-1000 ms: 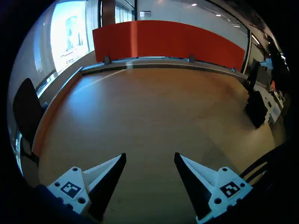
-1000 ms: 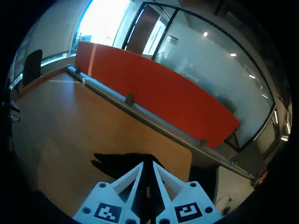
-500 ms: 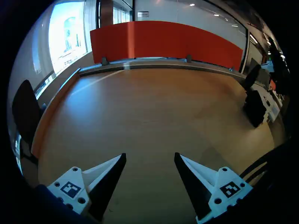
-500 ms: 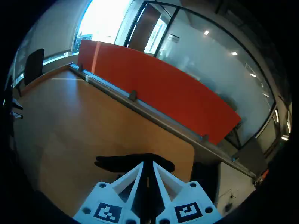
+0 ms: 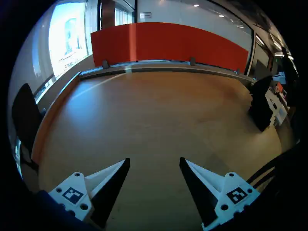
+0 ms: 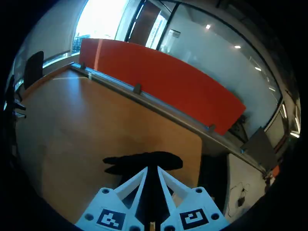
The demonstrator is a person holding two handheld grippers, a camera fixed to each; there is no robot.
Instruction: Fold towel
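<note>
Two tools: the left tool [image 5: 154, 159] spreads wide above the counter [image 5: 154, 107]; the right tool [image 6: 152, 168] pinches a black towel [image 6: 131, 161].

The left gripper [image 5: 154, 159] and the right gripper [image 6: 152, 168] each have two white wedge-shaped fingers [image 5: 98, 178] with black inner faces, round screw holes [image 5: 77, 174] and a square black-and-white marker [image 5: 72, 195] apiece.

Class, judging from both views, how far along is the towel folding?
Done: no fold is visible yet. In hand: the right tool is shut on a dark towel over the wooden table; the left tool is open, holding nothing. Left: laying the towel flat and making every fold.
</note>
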